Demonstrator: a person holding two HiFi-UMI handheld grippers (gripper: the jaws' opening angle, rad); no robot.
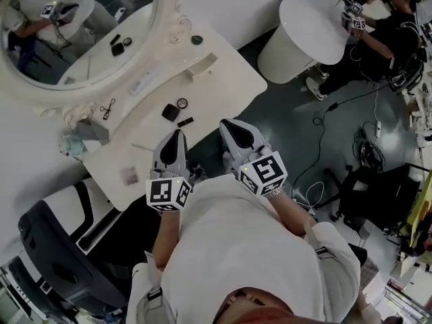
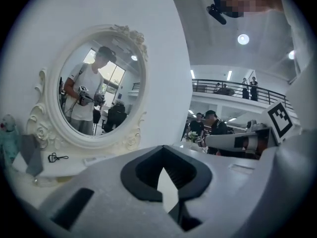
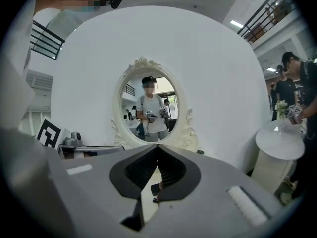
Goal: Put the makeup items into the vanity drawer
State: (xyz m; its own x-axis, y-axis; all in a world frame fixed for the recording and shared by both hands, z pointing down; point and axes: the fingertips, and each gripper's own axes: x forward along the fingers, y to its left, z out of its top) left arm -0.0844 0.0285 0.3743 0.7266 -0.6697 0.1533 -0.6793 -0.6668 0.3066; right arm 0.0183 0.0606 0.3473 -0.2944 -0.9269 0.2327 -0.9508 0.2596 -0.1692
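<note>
On the white vanity top (image 1: 223,79) lie a black square compact (image 1: 171,112), a small round compact (image 1: 182,103) and a short black stick (image 1: 185,121). An eyelash curler (image 1: 107,108) and a white tube (image 1: 142,84) lie nearer the oval mirror (image 1: 81,32). My left gripper (image 1: 179,135) hovers at the table's front edge, shut and empty, just short of the black items. My right gripper (image 1: 226,123) is beside it, past the edge, also shut and empty. The left gripper view shows its closed jaws (image 2: 162,150) and the curler (image 2: 58,157). In the right gripper view, the black items (image 3: 155,187) show below the closed jaws (image 3: 157,148). No drawer is visible.
A grey box (image 1: 91,132) stands at the table's left end, and a small white box (image 1: 202,65) and a dark round lid (image 1: 196,40) lie by the wall. A black chair (image 1: 61,241) stands at lower left. A round white side table (image 1: 314,22), another person (image 1: 391,39) and floor cables (image 1: 324,127) are to the right.
</note>
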